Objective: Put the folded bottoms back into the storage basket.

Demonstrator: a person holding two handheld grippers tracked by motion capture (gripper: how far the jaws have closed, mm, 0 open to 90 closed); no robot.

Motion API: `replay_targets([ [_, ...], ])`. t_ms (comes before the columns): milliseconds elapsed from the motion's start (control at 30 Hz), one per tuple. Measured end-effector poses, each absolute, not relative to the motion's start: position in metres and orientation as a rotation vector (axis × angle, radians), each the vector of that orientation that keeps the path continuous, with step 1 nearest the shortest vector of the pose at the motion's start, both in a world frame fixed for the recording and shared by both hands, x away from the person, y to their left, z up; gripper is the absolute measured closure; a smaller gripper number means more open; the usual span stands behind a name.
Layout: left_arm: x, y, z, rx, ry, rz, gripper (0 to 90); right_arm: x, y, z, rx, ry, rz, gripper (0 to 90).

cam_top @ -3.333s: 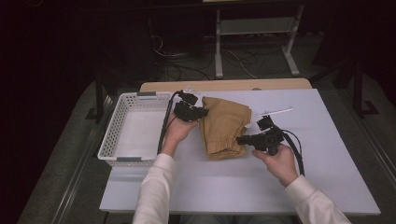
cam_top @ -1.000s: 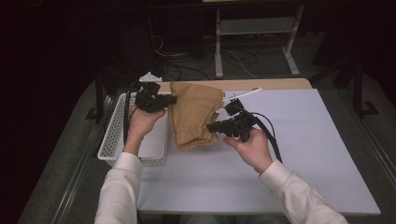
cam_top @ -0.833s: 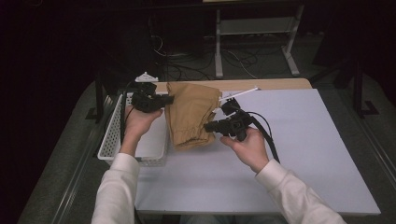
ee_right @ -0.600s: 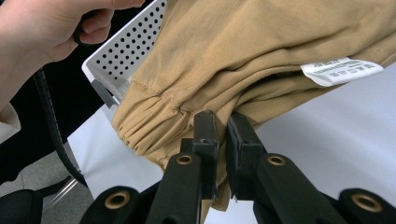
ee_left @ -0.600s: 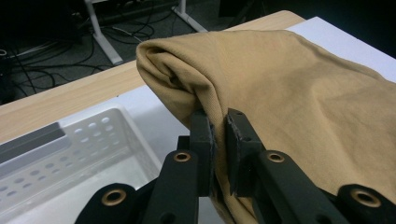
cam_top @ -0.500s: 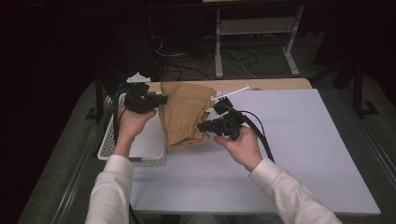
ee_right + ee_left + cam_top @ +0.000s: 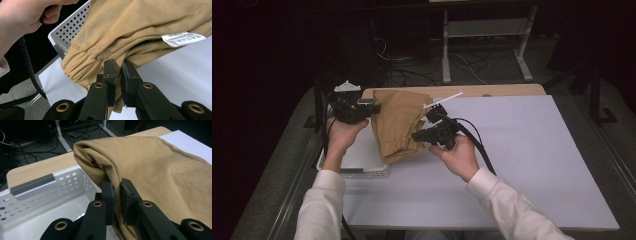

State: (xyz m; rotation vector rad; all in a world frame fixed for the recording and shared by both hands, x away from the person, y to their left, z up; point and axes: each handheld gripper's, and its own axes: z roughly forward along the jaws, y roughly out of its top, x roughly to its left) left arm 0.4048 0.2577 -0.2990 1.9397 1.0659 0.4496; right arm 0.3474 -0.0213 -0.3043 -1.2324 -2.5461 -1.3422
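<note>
A folded tan garment (image 7: 398, 125) hangs lifted between both grippers, half over the white basket (image 7: 362, 165) and half over the table's left part. My left gripper (image 7: 373, 107) is shut on its far left edge; in the left gripper view the cloth (image 7: 155, 170) is pinched between the jaws, with the basket (image 7: 37, 202) below. My right gripper (image 7: 416, 136) is shut on the near right edge. In the right gripper view its jaws clamp a fold of the cloth (image 7: 120, 30) near an elastic cuff (image 7: 80, 65) and a white label (image 7: 182, 38).
A white perforated basket stands at the table's left edge. The white table top (image 7: 532, 165) stretches to the right. A white stick (image 7: 443, 100) rises from the right gripper. Past the table's far wooden edge (image 7: 492, 90) are cables and a white stand (image 7: 484, 30) on the floor.
Both hands have carried the tan garment leftward, from over the table towards the basket. Both grippers stay shut on it.
</note>
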Motion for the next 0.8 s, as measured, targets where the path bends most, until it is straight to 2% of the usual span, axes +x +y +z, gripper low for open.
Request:
replay_targets([
  [800,0.405,0.301,-0.295,1.911,1.121,0.484,82.8,0.358,0.023,-0.299,-1.153,-2.566,-1.348,81.6],
])
